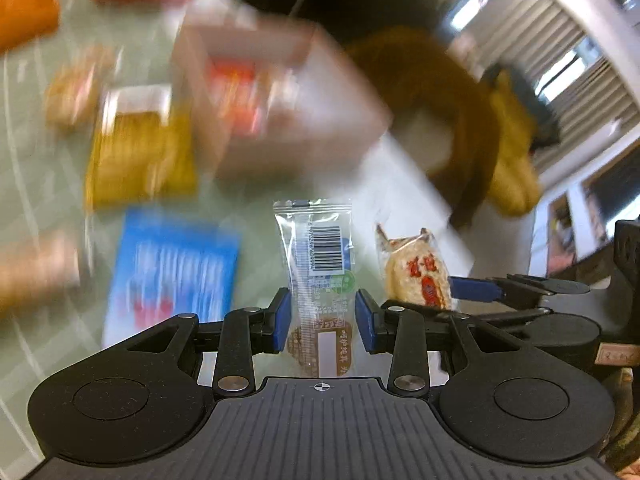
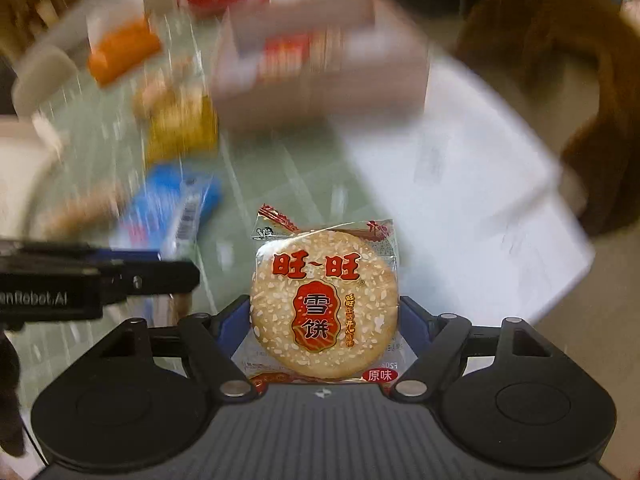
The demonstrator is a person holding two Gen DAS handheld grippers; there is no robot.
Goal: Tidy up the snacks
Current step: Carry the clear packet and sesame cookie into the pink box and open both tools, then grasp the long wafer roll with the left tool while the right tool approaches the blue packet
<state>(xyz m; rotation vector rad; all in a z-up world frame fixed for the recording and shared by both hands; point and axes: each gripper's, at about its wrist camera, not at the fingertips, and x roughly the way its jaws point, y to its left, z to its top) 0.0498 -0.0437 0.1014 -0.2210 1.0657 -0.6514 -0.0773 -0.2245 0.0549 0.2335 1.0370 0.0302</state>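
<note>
My left gripper [image 1: 324,320] is shut on a clear-wrapped snack bar [image 1: 320,256] with a barcode, its blue pads pressing both sides of the wrapper. My right gripper [image 2: 324,320] is shut on a round rice cracker packet [image 2: 324,300] with red lettering, which stands upright between the pads. That cracker packet [image 1: 418,276] and the right gripper [image 1: 460,300] also show at the right of the left wrist view. The left gripper [image 2: 168,266] pokes in at the left of the right wrist view. Both packets look sharp; the background is motion-blurred.
Ahead stands an open cardboard box [image 1: 280,92] with a red packet inside. Left of it on the pale green table [image 1: 40,200] lie a yellow packet [image 1: 140,152], a blue packet [image 1: 176,268] and an orange one [image 1: 24,12]. A white sheet [image 2: 460,180] and a brown chair [image 2: 580,80] are on the right.
</note>
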